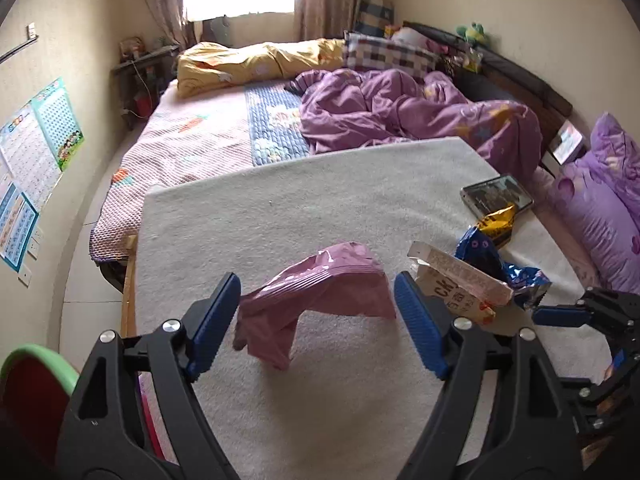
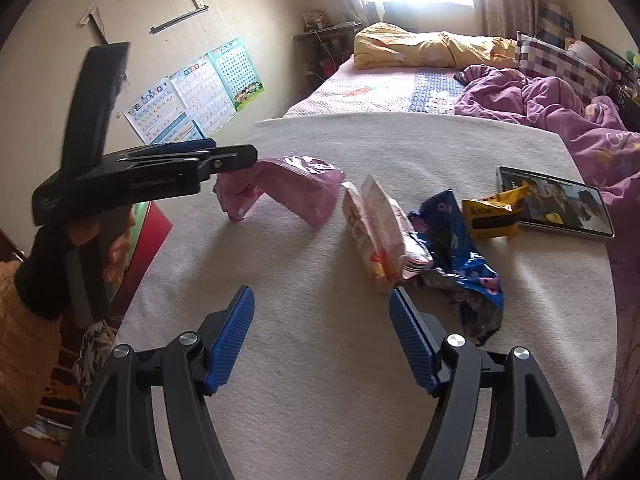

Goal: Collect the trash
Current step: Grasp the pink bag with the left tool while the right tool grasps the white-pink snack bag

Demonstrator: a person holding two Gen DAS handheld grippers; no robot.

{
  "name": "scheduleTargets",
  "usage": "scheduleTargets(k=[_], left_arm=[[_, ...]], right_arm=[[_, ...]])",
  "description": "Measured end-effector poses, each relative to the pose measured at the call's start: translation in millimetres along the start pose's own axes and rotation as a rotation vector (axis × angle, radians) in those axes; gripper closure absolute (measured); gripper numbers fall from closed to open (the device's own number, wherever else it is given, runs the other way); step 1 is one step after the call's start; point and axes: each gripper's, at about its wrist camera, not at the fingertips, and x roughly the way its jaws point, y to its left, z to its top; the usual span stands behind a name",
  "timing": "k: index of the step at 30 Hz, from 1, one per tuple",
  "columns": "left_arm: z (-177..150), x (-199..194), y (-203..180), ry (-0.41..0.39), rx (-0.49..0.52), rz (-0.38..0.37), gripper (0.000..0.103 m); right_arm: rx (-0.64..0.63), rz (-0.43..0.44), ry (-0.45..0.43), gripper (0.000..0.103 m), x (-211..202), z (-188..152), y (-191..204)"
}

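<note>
A crumpled pink wrapper (image 1: 320,292) lies arched on the white blanket (image 1: 320,208). My left gripper (image 1: 318,320) is open, with the wrapper between its blue pads (image 1: 214,320) and no clear pressure from either. To the right lie a white-and-pink snack bag (image 2: 380,232), a blue foil bag (image 2: 460,248) and a yellow wrapper (image 2: 492,216). My right gripper (image 2: 322,340) is open and empty above the blanket. Its right finger is just short of the white-and-pink bag. In the right wrist view the left gripper (image 2: 240,160) shows side-on, touching the pink wrapper (image 2: 296,188).
A dark tablet-like slab (image 2: 560,204) lies beyond the yellow wrapper. A purple quilt (image 1: 400,112), a yellow quilt (image 1: 256,64) and pillows cover the bed behind. A red and green chair (image 1: 36,380) stands at the blanket's left edge. A person's hand (image 2: 80,232) holds the left gripper.
</note>
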Motion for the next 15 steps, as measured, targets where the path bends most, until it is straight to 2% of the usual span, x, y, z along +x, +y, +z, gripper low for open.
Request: scheduleTargets(k=[4, 5, 7, 9, 11, 15], left_arm=[[8.6, 36.7, -10.8, 0.114, 0.093, 0.026, 0.028], [9.0, 43.6, -11.7, 0.138, 0.1, 0.026, 0.039], [9.0, 54.3, -12.1, 0.177, 0.086, 0.016, 0.044], [8.2, 55.6, -11.3, 0.186, 0.05, -0.011, 0.05], [5.8, 53.7, -12.3, 0.191, 0.018, -0.016, 0.064], [-0.5, 41.6, -14.6, 0.167, -0.04, -0.007, 0.075]], right_arm=[[0.014, -0.005, 0.0, 0.035, -8.7, -1.3, -20.8], [0.017, -0.005, -0.001, 0.035, -11.1, -2.8, -24.4], [0.019, -0.004, -0.003, 0.035, -14.4, -1.5, -32.0], [0.017, 0.002, -0.004, 0.035, -16.6, -0.1, -37.0], [0.012, 0.011, -0.005, 0.035, -18.0, 1.3, -41.1], [-0.008, 0.039, -0.004, 0.035, -15.2, 8.1, -38.1]])
